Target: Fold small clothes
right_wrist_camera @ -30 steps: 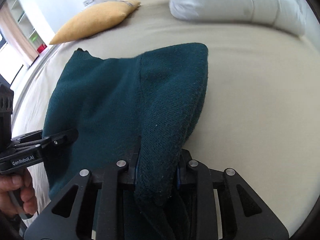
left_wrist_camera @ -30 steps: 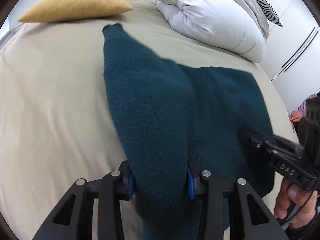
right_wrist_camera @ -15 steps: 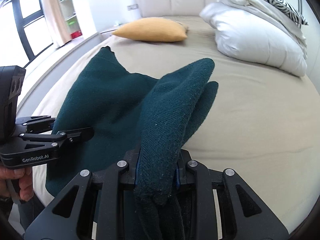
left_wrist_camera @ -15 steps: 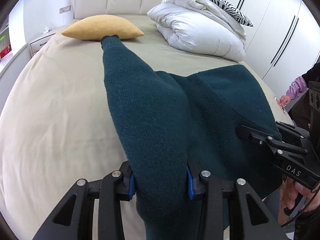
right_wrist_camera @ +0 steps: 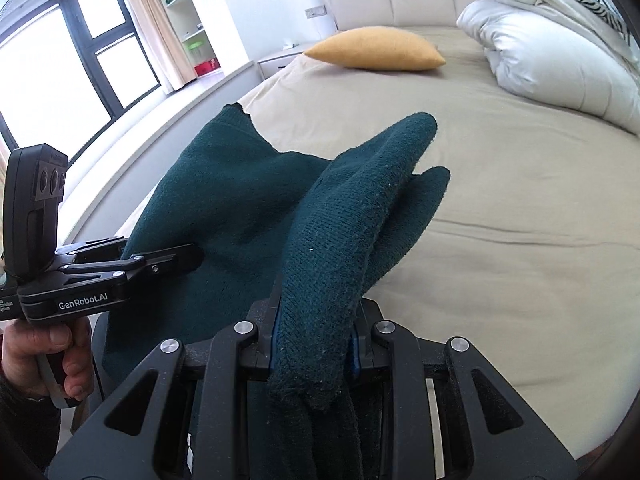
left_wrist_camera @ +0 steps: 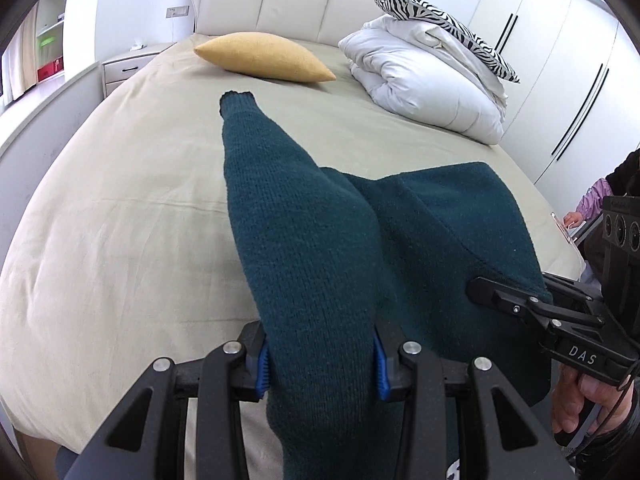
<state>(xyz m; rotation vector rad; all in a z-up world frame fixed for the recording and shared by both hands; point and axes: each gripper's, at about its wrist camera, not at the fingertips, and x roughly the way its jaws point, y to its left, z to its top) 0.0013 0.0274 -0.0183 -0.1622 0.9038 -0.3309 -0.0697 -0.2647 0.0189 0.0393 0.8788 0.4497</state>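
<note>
A dark teal knitted sweater (left_wrist_camera: 312, 240) hangs between my two grippers above the near edge of the bed. My left gripper (left_wrist_camera: 320, 364) is shut on one bunched part of it; a sleeve with its cuff (left_wrist_camera: 236, 100) stretches forward over the bed. My right gripper (right_wrist_camera: 316, 344) is shut on another bunched part of the sweater (right_wrist_camera: 344, 216), whose folded end sticks forward. Each gripper shows in the other's view: the right one (left_wrist_camera: 532, 312) and the left one (right_wrist_camera: 132, 264), both pinching the cloth.
The beige bed sheet (left_wrist_camera: 120, 200) spreads ahead. A yellow pillow (left_wrist_camera: 264, 58) lies near the headboard. A folded white duvet (left_wrist_camera: 424, 80) with a zebra pillow (left_wrist_camera: 444, 16) on top sits at the far right. A window bench (right_wrist_camera: 168, 120) runs along the left.
Both grippers have lifted and pulled back with the sweater, which now hangs higher off the bed. The views tilted up, showing the headboard and the room.
</note>
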